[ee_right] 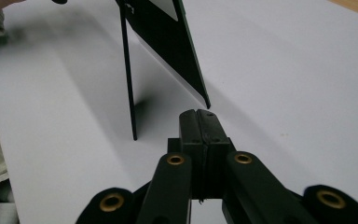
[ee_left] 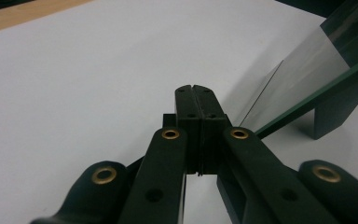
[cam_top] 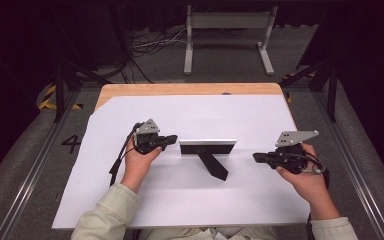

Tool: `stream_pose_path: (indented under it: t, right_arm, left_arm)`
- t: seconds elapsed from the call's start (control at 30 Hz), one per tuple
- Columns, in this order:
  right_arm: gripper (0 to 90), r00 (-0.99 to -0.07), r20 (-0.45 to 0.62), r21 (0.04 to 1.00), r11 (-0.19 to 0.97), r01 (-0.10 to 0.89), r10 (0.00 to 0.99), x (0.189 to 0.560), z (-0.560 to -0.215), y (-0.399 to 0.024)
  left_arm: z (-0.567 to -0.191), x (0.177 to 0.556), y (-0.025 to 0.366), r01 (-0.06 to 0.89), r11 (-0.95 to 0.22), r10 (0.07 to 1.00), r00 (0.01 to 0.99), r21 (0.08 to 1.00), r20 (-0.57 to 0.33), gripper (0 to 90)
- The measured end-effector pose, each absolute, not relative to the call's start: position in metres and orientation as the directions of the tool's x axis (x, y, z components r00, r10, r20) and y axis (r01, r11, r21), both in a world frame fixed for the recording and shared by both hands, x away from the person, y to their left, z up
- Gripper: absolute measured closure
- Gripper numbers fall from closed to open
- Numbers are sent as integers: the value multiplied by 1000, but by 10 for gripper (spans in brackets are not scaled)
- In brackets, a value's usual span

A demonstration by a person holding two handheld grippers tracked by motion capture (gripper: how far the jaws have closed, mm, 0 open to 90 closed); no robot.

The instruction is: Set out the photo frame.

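A small frame [cam_top: 208, 147] with a clear front pane stands upright on the white sheet, propped by a black back leg [cam_top: 214, 166]. My left gripper [cam_top: 174, 138] sits just left of the frame's left end, shut with nothing between its jaws. In the left gripper view the closed gripper [ee_left: 196, 88] points past the glass pane [ee_left: 307, 74]. My right gripper [cam_top: 255, 157] lies to the right of the frame, also shut and empty. In the right gripper view its tips [ee_right: 196, 112] are a little short of the frame's near corner [ee_right: 168, 42] and the thin leg [ee_right: 128, 79].
The white sheet [cam_top: 190, 195] covers most of the wooden table [cam_top: 180, 89]. A white metal stand [cam_top: 227, 40] and cables lie on the floor beyond the table. Dark tripod legs stand at both sides.
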State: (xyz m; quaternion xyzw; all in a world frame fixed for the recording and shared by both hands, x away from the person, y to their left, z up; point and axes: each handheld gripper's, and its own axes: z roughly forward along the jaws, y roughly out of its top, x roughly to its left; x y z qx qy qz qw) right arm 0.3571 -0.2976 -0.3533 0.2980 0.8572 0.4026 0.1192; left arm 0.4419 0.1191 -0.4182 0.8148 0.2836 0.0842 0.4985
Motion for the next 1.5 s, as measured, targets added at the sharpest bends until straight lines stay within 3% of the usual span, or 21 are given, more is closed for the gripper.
stream_pose_path:
  t: [0.63,1.5]
  right_arm:
    - [900,-765,52,779,453,433,642,357,-352,-311]
    - [900,-779,64,786,449,425,624,356,-345,-308]
  left_arm:
    - [-442,449,97,430,-444,541,828,787,-147,900]
    - [-444,438,91,398,-517,469,873,758,-138,900]
